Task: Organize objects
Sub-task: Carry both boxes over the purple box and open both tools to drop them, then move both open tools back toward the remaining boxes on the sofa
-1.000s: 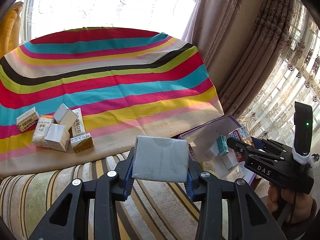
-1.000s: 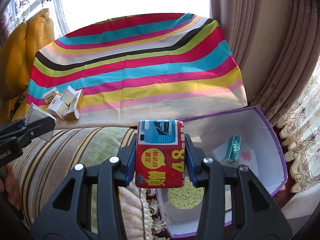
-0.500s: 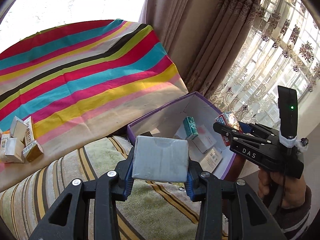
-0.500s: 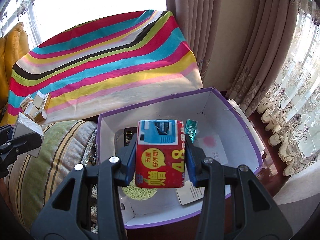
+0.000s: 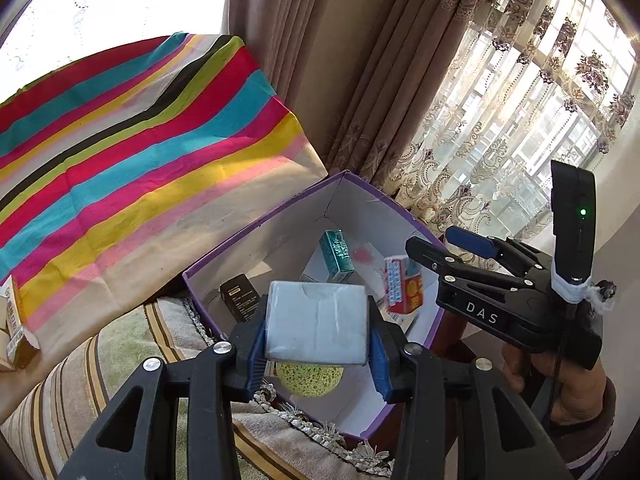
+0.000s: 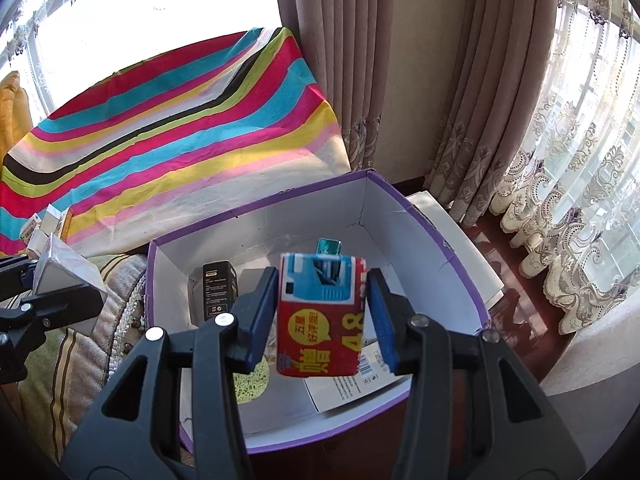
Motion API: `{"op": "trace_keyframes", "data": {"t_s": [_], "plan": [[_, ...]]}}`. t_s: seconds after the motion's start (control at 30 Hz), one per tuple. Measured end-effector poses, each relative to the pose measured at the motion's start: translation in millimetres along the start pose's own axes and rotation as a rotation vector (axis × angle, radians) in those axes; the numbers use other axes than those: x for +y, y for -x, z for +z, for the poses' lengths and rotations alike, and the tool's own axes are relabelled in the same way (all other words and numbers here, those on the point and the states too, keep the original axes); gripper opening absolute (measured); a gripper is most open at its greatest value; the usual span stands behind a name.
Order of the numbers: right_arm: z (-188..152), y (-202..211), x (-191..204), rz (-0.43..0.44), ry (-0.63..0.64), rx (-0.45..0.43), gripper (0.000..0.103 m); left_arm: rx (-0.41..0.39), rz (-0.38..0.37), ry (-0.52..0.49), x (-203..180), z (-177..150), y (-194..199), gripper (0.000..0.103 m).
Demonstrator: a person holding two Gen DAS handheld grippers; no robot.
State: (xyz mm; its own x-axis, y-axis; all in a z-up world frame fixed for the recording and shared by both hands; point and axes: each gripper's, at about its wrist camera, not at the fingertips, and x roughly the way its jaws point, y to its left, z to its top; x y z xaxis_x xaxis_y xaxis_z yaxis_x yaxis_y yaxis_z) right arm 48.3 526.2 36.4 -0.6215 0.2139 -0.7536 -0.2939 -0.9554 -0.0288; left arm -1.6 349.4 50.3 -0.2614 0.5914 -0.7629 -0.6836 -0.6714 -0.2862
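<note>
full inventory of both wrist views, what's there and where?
purple box: 1, purple outside, white inside, beside sofa
red packet: 1, red and blue, loose between right jaws, over box
grey packet: 1, grey, between left jaws
teal carton: 1, in box
black carton: 1, in box
round pad: 1, yellow-green, box floor
leaflets: several, white, box floor
small cartons: several, white and brown, on cloth
striped cloth: 1, multicolour
sofa: 1, beige-green stripes
curtains: beige
left gripper: black, jaws just opening, grip unclear
right gripper: black, jaws just opened
hand: 1, holds right gripper
</note>
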Motion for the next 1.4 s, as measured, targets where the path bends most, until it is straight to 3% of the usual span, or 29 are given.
{"op": "trace_keyframes", "data": {"t_s": [0.07,0.1,0.23,0.53,0.77,0.83,1.03,1.4], "plan": [[0.9,1.6,-1.8,-0.008,-0.006,-0.015,0.071,-0.006,-0.012,-0.001,-0.5,1.6,0.0,0.061],[1.5,2.4,-2.1,-0.008,-0.007,-0.02,0.072,-0.013,-0.012,0.001,-0.7,2.5,1.0,0.068],[4.7,6.0,-0.6,-0.012,-0.005,-0.038,0.081,-0.041,0.027,-0.004,-2.0,5.8,8.6,0.077],[13.5,16.9,16.0,-0.069,0.018,-0.069,0.093,-0.128,0.201,-0.039,8.2,8.9,32.7,0.083],[13.7,23.0,44.8,-0.135,0.122,-0.104,0.095,-0.165,0.187,0.009,36.1,3.1,52.0,0.083],[13.3,24.1,51.3,-0.104,0.141,-0.106,0.095,-0.145,0.198,0.027,44.2,1.1,54.0,0.083],[16.0,26.5,66.3,0.1,0.106,-0.063,0.095,-0.154,0.165,0.132,79.8,-11.5,67.8,0.083],[16.8,32.7,117.2,0.232,0.178,-0.063,0.095,-0.187,0.204,0.251,130.7,-34.8,98.7,0.083]]}}
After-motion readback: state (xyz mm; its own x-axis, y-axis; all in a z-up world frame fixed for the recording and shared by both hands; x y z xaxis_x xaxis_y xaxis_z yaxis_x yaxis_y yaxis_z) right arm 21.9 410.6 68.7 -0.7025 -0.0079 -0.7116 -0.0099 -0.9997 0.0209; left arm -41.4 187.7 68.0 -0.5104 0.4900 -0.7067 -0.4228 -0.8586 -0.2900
